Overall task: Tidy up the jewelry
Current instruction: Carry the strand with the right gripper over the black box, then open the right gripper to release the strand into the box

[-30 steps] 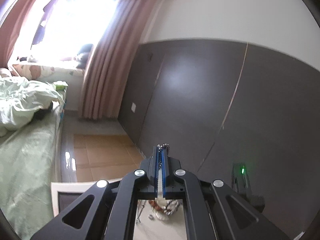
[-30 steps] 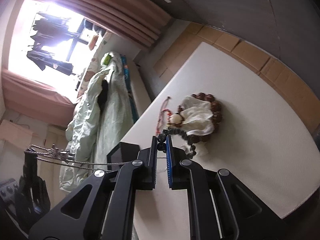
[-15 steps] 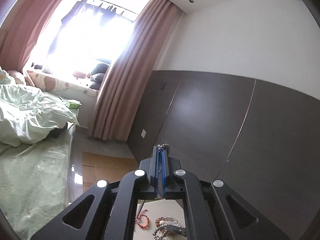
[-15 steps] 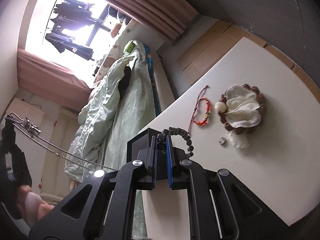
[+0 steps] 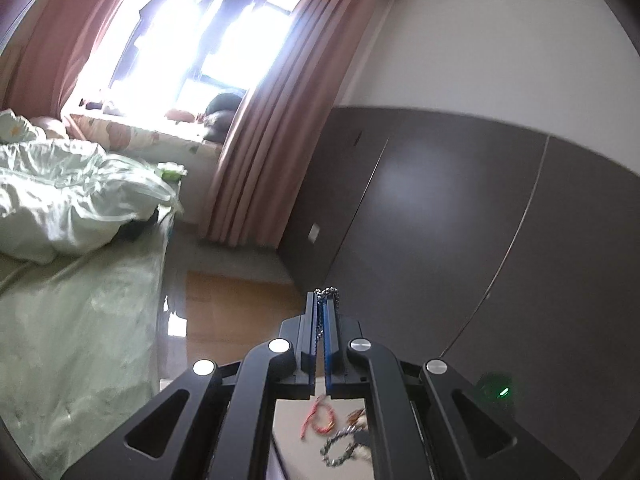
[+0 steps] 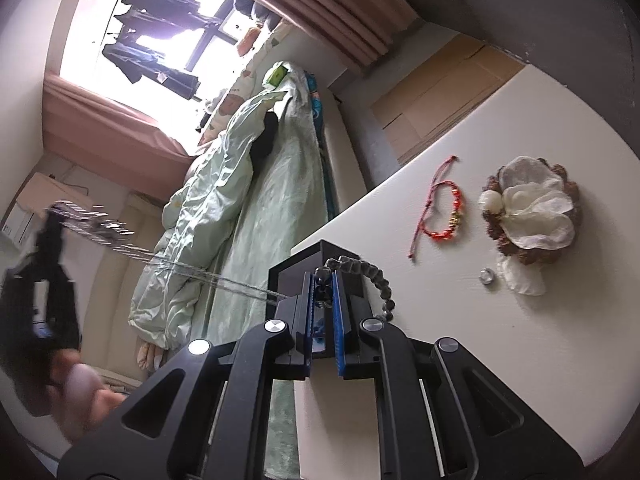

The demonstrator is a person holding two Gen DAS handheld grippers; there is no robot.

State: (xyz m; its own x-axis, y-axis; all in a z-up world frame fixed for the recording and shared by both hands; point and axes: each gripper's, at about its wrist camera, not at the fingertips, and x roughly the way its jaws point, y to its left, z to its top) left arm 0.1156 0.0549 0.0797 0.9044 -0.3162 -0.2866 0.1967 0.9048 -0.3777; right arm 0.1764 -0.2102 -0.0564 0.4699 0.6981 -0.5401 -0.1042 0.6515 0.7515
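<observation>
My left gripper (image 5: pixel 322 304) is shut on a silver chain (image 5: pixel 327 296), held up in the air and facing the dark wall. In the right wrist view that chain (image 6: pixel 180 272) runs taut from the blurred left gripper (image 6: pixel 52 216) across to my right gripper (image 6: pixel 322 276). The right gripper is shut on a dark bead bracelet (image 6: pixel 372 276), whose loop hangs off to its right, just above a black box (image 6: pixel 304 264) at the white table's left edge. Whether the chain is also pinched there I cannot tell.
On the white table (image 6: pixel 520 360) lie a red string bracelet (image 6: pixel 444 208), a brown bead bracelet under a white cloth flower (image 6: pixel 532 216) and a small silver ring (image 6: pixel 487 277). A bed with green bedding (image 6: pixel 240 184) stands beside the table. A person's hand (image 6: pixel 80 392) holds the left gripper.
My right gripper has carried the dark bead bracelet away from the jewelry pile, over to the black box at the table's edge. The left gripper has swung, still holding the chain.
</observation>
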